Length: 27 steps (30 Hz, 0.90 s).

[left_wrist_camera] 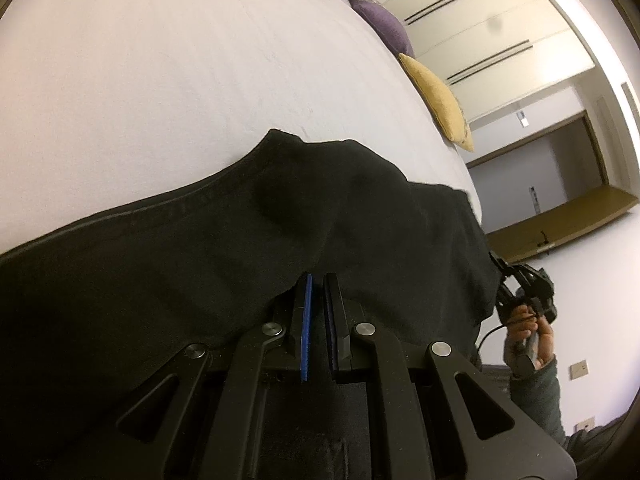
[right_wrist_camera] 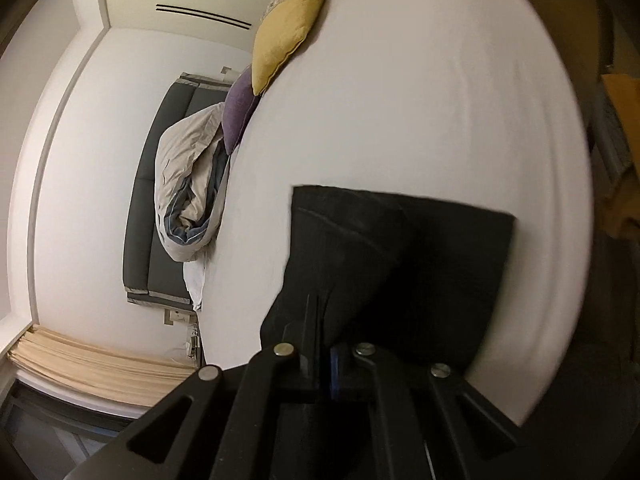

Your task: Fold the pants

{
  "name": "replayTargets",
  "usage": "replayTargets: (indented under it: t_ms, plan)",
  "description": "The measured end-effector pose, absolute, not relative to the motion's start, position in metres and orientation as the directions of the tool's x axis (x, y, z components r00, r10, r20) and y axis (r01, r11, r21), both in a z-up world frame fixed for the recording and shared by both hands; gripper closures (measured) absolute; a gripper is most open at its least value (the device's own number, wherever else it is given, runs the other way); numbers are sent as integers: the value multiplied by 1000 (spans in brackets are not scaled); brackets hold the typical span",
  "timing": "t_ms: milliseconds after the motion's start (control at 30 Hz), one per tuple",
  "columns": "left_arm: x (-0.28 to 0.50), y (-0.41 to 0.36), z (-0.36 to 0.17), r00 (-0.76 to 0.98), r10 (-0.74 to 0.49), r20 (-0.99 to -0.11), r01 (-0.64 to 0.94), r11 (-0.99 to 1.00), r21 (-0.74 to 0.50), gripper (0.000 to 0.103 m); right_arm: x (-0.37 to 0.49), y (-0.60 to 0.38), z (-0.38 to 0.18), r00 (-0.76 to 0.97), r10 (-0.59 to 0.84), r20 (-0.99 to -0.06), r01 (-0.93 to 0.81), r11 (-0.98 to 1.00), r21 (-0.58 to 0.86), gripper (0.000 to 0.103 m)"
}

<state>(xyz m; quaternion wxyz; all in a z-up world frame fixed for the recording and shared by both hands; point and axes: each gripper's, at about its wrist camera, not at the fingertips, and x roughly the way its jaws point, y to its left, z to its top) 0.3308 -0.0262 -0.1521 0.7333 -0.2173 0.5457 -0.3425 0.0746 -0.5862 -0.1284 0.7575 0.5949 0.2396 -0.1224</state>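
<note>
Left wrist view, pants: black pants [left_wrist_camera: 200,264] lie spread over the white bed [left_wrist_camera: 160,60], one edge lifted toward the camera.
Left claw: the left claw [left_wrist_camera: 318,284] is pinched together on the pants' near edge, presumably to carry it over as a fold.
Right claw: the right claw [left_wrist_camera: 505,280] grips the far corner (so the edge stays level, I judge).
Right wrist view: its fingers are clamped on cloth, the rest lying flat on the bed.
Pillows: yellow pillow [left_wrist_camera: 438,100] and purple pillow [left_wrist_camera: 386,26] sit well apart from the work.
</note>
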Motion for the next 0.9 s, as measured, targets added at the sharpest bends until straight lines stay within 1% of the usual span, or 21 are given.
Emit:
replayTargets:
  t_ms: [67, 233, 267, 467, 533, 600, 633, 700, 767, 833, 900]
  plan:
    - [329, -22, -148, 167, -721, -673, 287, 688, -666, 94, 69, -583, -129, 853, 93, -513, 476, 262, 839, 99]
    - [323, -6, -139, 168, -650, -741, 362, 740, -567, 94, 59, -591, -148, 816, 16, -577, 554, 262, 791, 99]
    - [323, -1, -138, 170, -638, -751, 368, 748, -552, 94, 56, -592, -152, 817, 17, -577, 556, 244, 794, 99]
    - [318, 23, -130, 195, -622, -759, 342, 768, -542, 94, 54, -588, -146, 805, 6, -593, 576, 234, 783, 99]
    - [314, 27, -130, 206, -614, -762, 334, 776, -536, 94, 58, -580, -121, 813, -35, -582, 560, 325, 762, 99]
    - [311, 29, -134, 216, -619, -755, 322, 775, -543, 94, 67, -567, -93, 811, -89, -578, 551, 446, 705, 99]
    - [312, 30, -136, 219, -622, -752, 313, 775, -549, 94, 69, -565, -90, 813, -93, -575, 547, 461, 699, 99]
    - [312, 30, -137, 221, -625, -749, 307, 773, -555, 94, 70, -568, -104, 792, -69, -607, 577, 411, 706, 99]
    - [311, 31, -137, 221, -627, -747, 307, 772, -557, 94, 64, -575, -132, 752, -37, -658, 632, 322, 705, 99]
    - [309, 32, -136, 221, -630, -744, 306, 770, -561, 94, 56, -580, -150, 754, -34, -656, 637, 278, 719, 101]
    - [308, 34, -136, 222, -634, -741, 299, 768, -567, 94, 52, -583, -149, 760, -55, -647, 634, 280, 721, 101]
